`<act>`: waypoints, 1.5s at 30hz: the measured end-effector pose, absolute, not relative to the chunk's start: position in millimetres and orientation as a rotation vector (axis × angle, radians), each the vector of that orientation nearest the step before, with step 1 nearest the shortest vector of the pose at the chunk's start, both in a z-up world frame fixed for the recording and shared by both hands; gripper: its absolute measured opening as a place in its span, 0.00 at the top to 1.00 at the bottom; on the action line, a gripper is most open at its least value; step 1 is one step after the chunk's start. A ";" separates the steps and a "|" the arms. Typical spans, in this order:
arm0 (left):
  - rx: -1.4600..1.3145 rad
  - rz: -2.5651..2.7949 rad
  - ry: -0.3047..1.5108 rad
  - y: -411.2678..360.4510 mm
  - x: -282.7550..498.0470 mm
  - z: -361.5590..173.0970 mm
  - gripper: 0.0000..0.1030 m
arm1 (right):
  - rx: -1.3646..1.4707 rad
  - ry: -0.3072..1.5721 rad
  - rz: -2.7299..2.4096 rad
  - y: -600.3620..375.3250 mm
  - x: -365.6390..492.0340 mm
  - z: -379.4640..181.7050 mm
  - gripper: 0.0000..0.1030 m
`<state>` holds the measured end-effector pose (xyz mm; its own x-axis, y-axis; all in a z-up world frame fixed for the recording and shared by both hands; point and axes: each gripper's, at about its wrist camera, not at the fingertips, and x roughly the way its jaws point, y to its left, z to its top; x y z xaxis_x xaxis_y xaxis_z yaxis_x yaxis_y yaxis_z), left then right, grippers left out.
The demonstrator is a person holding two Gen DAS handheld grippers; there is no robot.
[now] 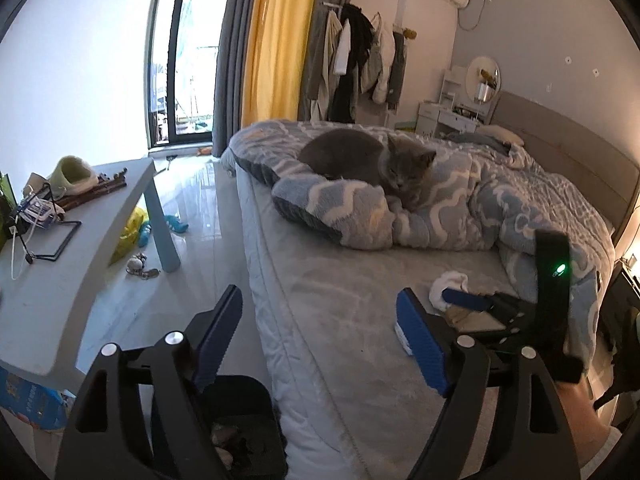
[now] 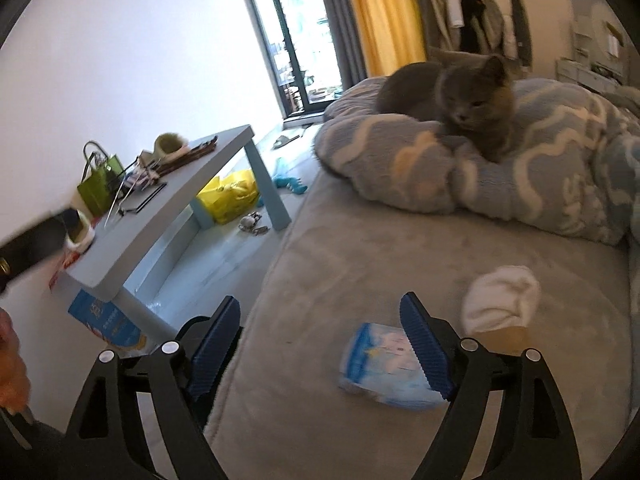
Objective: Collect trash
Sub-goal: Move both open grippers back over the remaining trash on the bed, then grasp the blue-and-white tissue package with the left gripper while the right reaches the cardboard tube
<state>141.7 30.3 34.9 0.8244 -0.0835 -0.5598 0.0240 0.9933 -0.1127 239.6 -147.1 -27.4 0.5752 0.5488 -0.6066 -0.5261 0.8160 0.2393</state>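
Blue-padded right tool [image 2: 320, 344] spread wide, seemingly above tissue pack [image 2: 384, 364].

You are looking at a grey cat [image 2: 460, 92] lying on a quilt [image 2: 540, 168] that is showing white waves on blue-grey. The bed sheet [image 2: 340, 280] is showing pale grey, with a blue-and-white packet [image 2: 380, 364] and a white cloth [image 2: 500, 300] on it. Both grippers' pads [image 1: 420, 340] are showing blue on black frames. The table [image 2: 180, 200] is showing light blue, a yellow bag [image 2: 232, 196] beneath it, a yellow curtain [image 1: 276, 40] beyond.
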 end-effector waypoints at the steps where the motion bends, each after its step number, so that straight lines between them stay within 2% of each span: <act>1: -0.101 -0.062 0.607 26.0 143.6 32.5 0.18 | 0.039 0.722 0.623 -153.5 240.0 -28.0 0.19; 3: -0.091 -0.072 0.620 14.4 146.8 27.0 0.13 | 0.049 0.723 0.614 -163.9 240.3 -28.7 0.18; 15: -0.103 -0.169 0.750 -39.3 170.9 -17.2 0.07 | 0.121 0.747 0.517 -240.3 243.2 -44.9 0.15; 36: 0.058 -0.217 0.848 -111.6 204.9 -76.7 0.05 | 0.290 0.803 0.510 -285.1 255.6 -66.3 0.14; 45: 0.033 -0.178 0.877 -112.2 218.1 -90.6 0.05 | 0.299 0.819 0.514 -287.8 256.9 -70.1 0.14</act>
<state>218.1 -112.2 -90.6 0.6260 -0.1418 -0.7668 0.1687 0.9847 -0.0444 256.9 -287.8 -70.1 0.5710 0.5430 -0.6157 -0.3180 0.8377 0.4439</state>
